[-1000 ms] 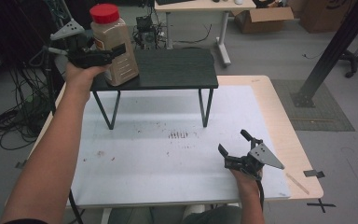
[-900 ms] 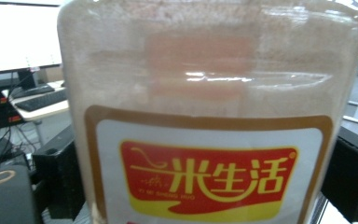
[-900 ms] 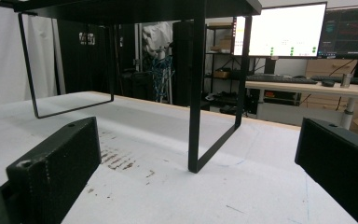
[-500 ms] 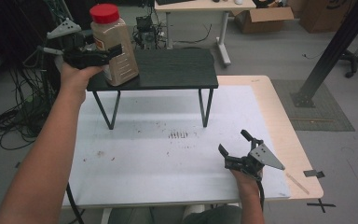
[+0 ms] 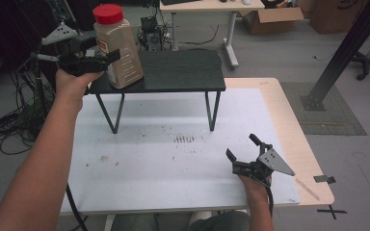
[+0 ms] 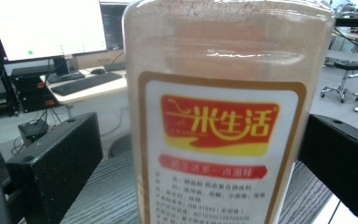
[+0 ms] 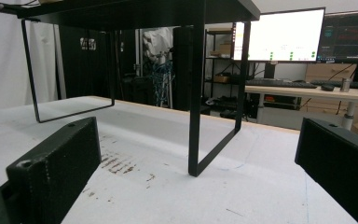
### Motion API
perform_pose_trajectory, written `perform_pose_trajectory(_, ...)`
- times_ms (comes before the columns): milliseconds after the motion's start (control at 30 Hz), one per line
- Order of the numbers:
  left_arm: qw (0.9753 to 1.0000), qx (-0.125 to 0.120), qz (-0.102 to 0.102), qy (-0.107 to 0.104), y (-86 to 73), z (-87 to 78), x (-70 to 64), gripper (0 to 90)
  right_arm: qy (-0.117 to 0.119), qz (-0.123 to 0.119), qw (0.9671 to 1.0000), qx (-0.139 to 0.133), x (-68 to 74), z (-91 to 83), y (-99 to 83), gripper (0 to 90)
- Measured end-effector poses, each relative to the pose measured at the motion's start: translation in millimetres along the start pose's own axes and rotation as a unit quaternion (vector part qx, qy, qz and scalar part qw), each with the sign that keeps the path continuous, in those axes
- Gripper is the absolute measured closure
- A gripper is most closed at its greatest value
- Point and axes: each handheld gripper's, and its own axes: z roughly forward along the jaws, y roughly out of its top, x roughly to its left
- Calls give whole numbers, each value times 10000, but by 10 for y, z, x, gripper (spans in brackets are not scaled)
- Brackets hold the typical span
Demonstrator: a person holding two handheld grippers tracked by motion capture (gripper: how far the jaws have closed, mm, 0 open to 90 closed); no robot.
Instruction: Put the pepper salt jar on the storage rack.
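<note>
White tabletop (image 5: 173,163) carries a black riser shelf (image 5: 178,72), and the red-capped seasoning jar (image 5: 118,45) stands on the shelf's left end, near its front edge. Around the jar, the left gripper (image 5: 107,57) has its jaws spread wide, not touching. A careless sideways nudge could tip the tall jar off the shelf. Right of the shelf, low on the tabletop, the right gripper (image 5: 243,151) rests with jaws wide apart.

clear jar (image 5: 119,45) of tan powder, red lid, yellow-red label, upright on the left end of the black shelf (image 5: 178,72).
</note>
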Motion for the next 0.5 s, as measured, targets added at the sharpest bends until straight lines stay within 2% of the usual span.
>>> perform_pose_trajectory(300, 9999, 46, 48, 94, -71, -141, -27, 3, 11, 5, 10000, 1, -2, 1, 0, 0)
perform_pose_trajectory(500, 9999, -107, 111, 33, -78, -281, -87, 3, 12, 10, 10000, 11, -2, 2, 0, 0)
